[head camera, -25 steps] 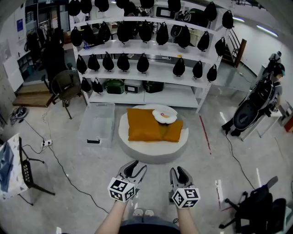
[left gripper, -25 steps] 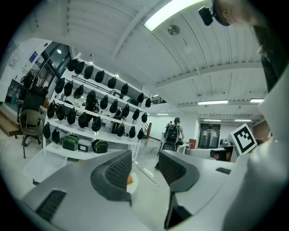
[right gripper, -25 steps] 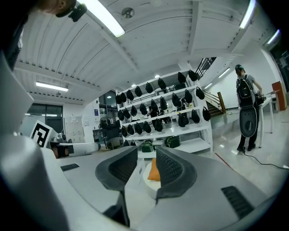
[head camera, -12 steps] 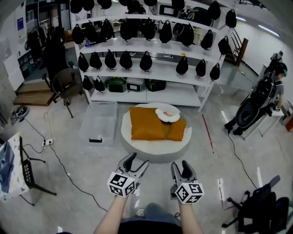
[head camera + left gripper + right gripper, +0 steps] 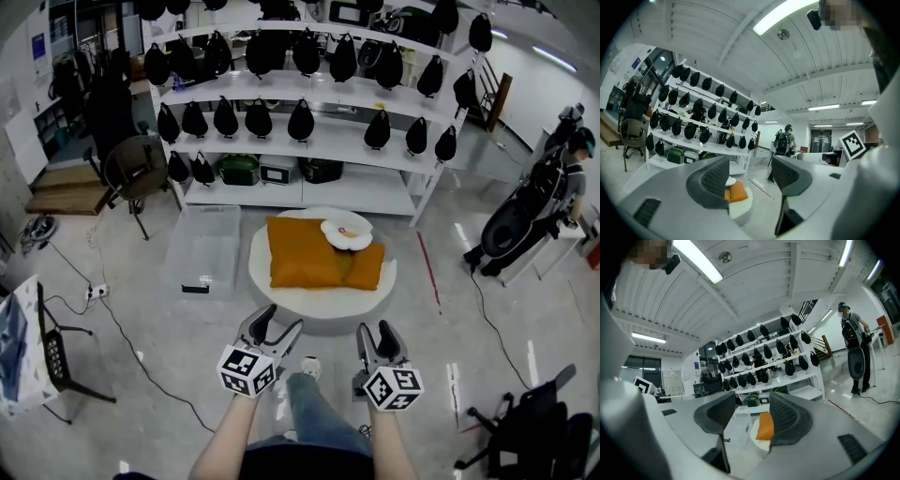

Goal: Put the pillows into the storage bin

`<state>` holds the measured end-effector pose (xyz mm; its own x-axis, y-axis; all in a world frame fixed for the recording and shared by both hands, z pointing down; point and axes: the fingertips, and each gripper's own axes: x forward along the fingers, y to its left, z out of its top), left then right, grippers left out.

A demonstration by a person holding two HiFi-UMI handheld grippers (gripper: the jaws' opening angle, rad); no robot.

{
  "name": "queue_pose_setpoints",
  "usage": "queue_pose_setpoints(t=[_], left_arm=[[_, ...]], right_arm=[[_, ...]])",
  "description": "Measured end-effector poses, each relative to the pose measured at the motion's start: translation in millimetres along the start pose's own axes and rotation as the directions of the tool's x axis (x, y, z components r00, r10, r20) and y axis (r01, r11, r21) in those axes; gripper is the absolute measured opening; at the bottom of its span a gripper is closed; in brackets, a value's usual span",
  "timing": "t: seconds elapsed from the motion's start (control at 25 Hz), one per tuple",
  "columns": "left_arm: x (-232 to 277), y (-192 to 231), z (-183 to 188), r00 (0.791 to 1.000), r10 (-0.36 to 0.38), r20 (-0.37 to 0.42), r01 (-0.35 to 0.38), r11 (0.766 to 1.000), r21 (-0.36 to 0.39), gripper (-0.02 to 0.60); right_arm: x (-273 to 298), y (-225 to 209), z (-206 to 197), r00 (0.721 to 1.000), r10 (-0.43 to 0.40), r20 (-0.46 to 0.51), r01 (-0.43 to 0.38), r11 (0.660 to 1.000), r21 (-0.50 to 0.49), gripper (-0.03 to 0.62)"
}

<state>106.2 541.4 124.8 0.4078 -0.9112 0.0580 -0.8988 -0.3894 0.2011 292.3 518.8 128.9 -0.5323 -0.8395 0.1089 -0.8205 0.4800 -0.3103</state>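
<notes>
From the head view, the pillows sat on a round pad, bin beside it, left gripper and right gripper short of the pad. Left gripper view: jaws had just been opening, apart, empty. Right gripper view: same deal.

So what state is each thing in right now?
storage bin: no lid, looks empty
orange pillows: lying on the round cushion, outside the bin
fried-egg pillow: atop the orange pillows
left tool: open, empty, just been opening
right tool: open, empty, just been opening
</notes>
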Motion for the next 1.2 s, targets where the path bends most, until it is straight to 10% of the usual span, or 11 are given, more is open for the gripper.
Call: queue_pose_setpoints(t=[1.2], left_arm=[[373.1, 315.5, 36.0, 0.978, 0.171, -0.122, -0.176, 0.984, -0.028, 0.299]], right_arm=[[486.2, -162.1, 55.7, 0.986, 0.023, -0.162, -0.016, 0.999, 0.043, 0.21]])
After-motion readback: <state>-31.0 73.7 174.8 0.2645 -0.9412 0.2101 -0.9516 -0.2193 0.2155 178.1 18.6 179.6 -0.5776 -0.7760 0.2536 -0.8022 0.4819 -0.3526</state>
